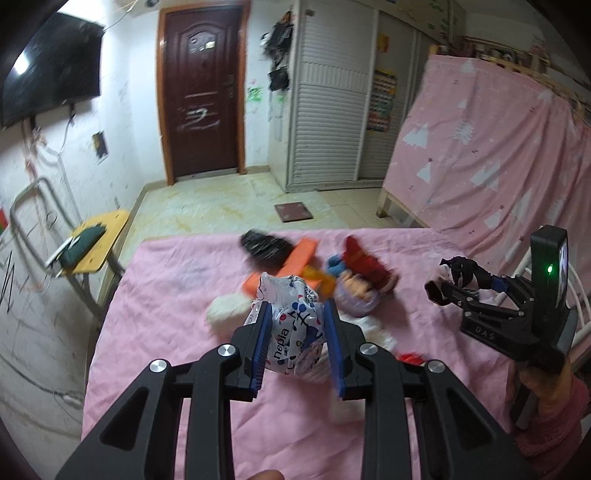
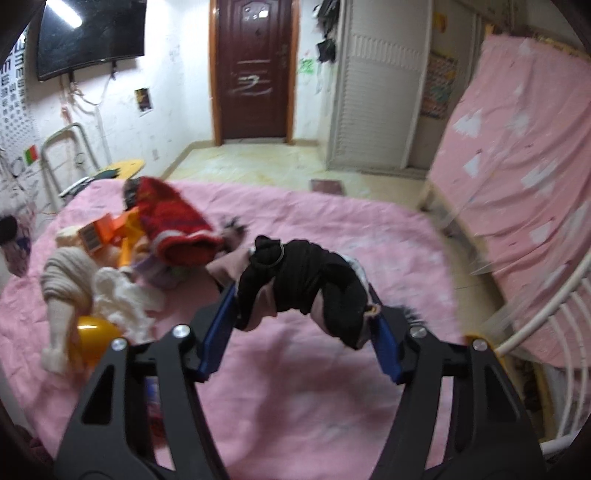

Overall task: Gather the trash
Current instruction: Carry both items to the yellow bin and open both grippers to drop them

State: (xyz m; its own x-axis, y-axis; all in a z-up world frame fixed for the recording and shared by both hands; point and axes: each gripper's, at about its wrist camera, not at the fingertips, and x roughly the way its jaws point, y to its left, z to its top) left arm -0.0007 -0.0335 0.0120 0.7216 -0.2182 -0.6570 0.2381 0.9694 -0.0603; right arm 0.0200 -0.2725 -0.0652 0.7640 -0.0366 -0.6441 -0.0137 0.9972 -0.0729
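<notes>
— What's the left gripper (image 1: 295,325) got?

— A crinkled white plastic wrapper (image 1: 291,328) with blue and red dots and "nepia" printed on it. The blue pads (image 1: 260,347) are closed part-way onto its sides and it's held above the pink bedspread (image 1: 177,295). Its long axis runs along the fingers, the crumpled end pointing away toward the door (image 1: 203,88).

— And the right gripper (image 2: 306,314)?

— Clamped, jaws fairly wide, on a black cloth bundle (image 2: 306,284) with pinkish fabric showing under it and a ring-like band near its top. It lies crosswise between the fingers, sagging at the right end, lifted off the bed.

— What's lying around them?

— A heap just beyond the wrapper: a red knitted garment (image 2: 173,225), orange plastic pieces (image 1: 299,258), a black furry item (image 1: 266,247), a white fluffy thing (image 1: 229,314) to the wrapper's left. They're blurred; I can't name them better.

— Does either view add anything?

— The right camera shows a cream knitted piece (image 2: 66,288) and a yellow ball (image 2: 92,336) near the bed's left side, which the left camera doesn't. The left camera shows the right gripper from outside, its green light lit, and a yellow-seated chair (image 1: 98,240) beside the bed. Both show the wall-mounted TV (image 2: 88,33) and a pink-draped frame (image 1: 480,147) to the right.
</notes>
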